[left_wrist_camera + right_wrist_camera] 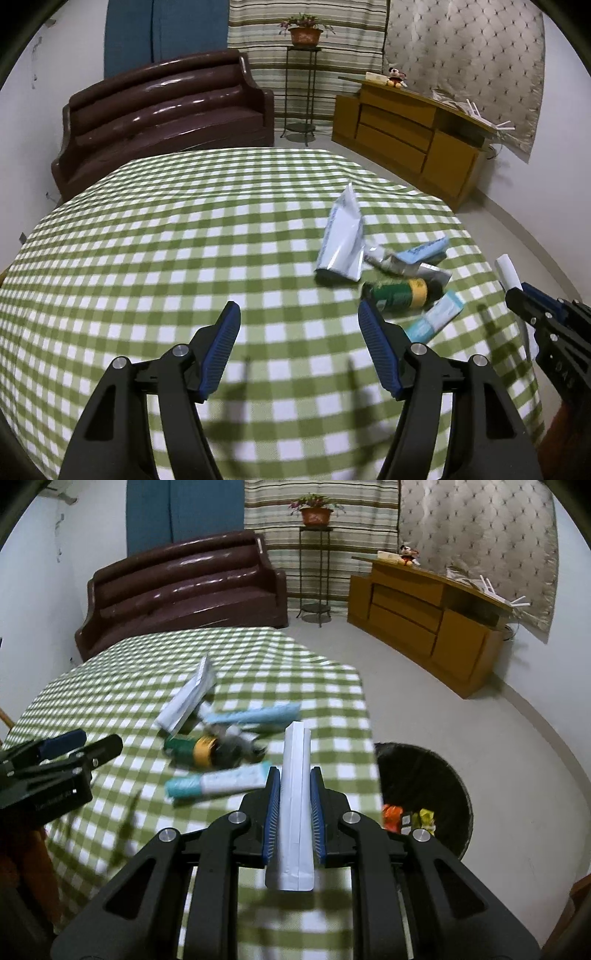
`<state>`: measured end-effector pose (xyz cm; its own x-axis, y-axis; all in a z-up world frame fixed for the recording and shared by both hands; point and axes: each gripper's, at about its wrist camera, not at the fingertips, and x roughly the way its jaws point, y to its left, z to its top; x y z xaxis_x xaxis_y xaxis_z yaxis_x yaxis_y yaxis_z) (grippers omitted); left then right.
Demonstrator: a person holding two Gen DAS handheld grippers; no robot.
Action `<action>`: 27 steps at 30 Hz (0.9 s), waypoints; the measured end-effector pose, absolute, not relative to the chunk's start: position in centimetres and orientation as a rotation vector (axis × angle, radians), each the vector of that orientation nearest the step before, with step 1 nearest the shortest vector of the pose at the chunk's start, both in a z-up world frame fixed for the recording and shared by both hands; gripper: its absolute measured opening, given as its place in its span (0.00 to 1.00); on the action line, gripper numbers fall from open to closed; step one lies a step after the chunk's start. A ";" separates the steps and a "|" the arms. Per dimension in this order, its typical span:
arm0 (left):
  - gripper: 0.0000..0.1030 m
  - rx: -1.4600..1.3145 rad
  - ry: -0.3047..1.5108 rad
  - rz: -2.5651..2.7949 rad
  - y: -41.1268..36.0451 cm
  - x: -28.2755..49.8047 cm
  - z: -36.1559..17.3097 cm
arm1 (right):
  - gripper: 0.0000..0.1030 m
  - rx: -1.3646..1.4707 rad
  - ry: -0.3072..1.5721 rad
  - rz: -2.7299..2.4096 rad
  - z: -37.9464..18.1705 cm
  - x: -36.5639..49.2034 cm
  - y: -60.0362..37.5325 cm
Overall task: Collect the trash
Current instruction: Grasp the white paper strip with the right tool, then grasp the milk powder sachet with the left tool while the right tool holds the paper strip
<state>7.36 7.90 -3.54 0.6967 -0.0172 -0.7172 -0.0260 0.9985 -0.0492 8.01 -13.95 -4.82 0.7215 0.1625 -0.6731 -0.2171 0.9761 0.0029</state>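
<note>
Near the right edge of the table: the right gripper [293,808] is clenched on a white folded packet [294,797], pads pressing its flat sides so it stands on edge and sticks out forward past the fingertips.
Why held so: a thin flat packet is judged easiest to pinch across its faces; the grip looks firm enough for carrying to the bin.
Bin: a dark trash basket [463,794] stands on the floor just beside the table's right edge, with orange and yellow wrappers already inside.
Left gripper [299,339]: released, jaws standing wide with nothing between them, hovering over bare checked tablecloth [166,240].
Remaining trash: a silver pouch [341,240], a green and yellow can [400,291], and pale blue tubes [436,319] lie heaped together toward the right edge, touching or overlapping.
In the way: the table's edge lies between the packet and the basket; otherwise the route seems open.
Around: a brown sofa [166,110], plant stand [303,85] and wooden cabinet [410,136] stand well apart from the table.
</note>
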 end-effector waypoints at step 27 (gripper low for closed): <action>0.52 -0.006 0.893 -0.084 5.6 17.5 -6.0 | 0.16 -0.028 0.738 0.202 -5.5 15.1 -16.0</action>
<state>17.53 5.59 -6.04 0.6239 -0.0754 -0.7779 0.0703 0.9967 -0.0402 15.08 -16.03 -5.53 0.7210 0.1730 -0.6710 -0.1926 0.9802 0.0458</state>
